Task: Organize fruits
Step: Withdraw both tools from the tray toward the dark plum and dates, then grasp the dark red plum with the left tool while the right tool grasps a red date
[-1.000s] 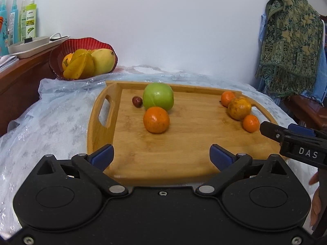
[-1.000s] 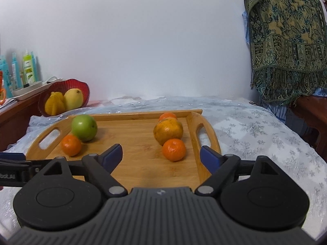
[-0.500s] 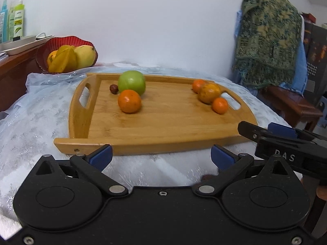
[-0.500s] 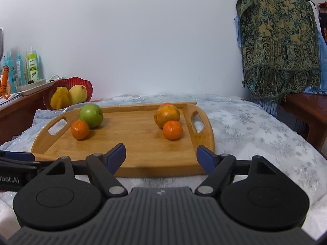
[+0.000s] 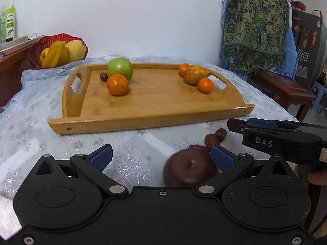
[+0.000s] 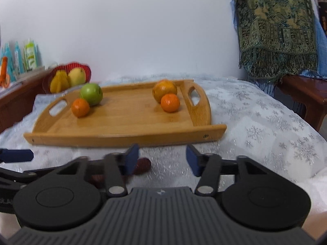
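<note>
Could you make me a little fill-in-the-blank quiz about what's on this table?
The biggest fruit on the wooden tray is a ____ apple.
The mango sits in a ____ bowl beyond the tray.
A dark reddish-brown fruit lies on the cloth between the ____ gripper's fingers.

Missing words: green; red; left

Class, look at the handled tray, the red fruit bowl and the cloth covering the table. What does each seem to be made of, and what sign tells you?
Tray: probably bamboo or light wood with a smooth finish; it shows fine grain and visible joints. Red fruit bowl: likely glossy plastic or glass; it has a thin wavy ribbed wall, but the look leaves it open. Table cloth: apparently thin fabric with shiny silver snowflake prints, wrinkled at the edges.
</note>
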The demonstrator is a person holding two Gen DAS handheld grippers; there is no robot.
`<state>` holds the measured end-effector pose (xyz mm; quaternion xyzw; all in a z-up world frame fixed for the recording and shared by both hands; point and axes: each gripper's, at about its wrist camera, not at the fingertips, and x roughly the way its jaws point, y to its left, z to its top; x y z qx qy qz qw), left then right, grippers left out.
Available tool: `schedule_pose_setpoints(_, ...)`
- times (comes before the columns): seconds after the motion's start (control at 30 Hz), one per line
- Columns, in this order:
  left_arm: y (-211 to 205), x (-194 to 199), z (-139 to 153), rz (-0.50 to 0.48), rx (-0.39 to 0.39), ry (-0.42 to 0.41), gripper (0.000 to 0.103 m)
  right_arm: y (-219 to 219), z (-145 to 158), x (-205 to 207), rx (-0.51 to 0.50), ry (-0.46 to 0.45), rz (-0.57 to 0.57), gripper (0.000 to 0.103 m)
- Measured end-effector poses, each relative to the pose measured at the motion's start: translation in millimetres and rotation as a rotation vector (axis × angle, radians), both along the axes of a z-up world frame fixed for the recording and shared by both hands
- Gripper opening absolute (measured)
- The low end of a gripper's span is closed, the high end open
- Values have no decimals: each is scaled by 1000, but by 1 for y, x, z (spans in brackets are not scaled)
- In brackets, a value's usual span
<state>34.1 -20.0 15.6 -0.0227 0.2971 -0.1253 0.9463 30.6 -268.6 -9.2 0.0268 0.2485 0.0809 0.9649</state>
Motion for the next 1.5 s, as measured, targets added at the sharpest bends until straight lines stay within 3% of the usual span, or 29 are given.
schedule_pose_setpoints(0.23, -1, -7, -4, -52, -18, 6, 102, 2, -2, 0, 25, 33, 67, 44)
schedule_pose_setpoints(0.4, -8, -11, -7, -86, -1, 12, 90, 5, -4, 2, 28, 56, 91, 39)
schedule_pose_setpoints(0.77, -17, -11, -16, -132, -1, 59, 62, 12, -8, 9, 28, 95, 131, 38)
schedule_pose_setpoints(1.07, -17, -11, -17, -125, -5, 60, 61, 12, -11, 16, 46, 116, 124, 38)
schedule_pose_setpoints(1.3, -14, -10, -15, -111, -33, 68, 60, 12, -11, 16, 54, 111, 115, 29)
schedule_pose_setpoints(1.5, -11, -13, -12, -77, -22, 34, 59, 8, -7, 13, 75, 75, 88, 28)
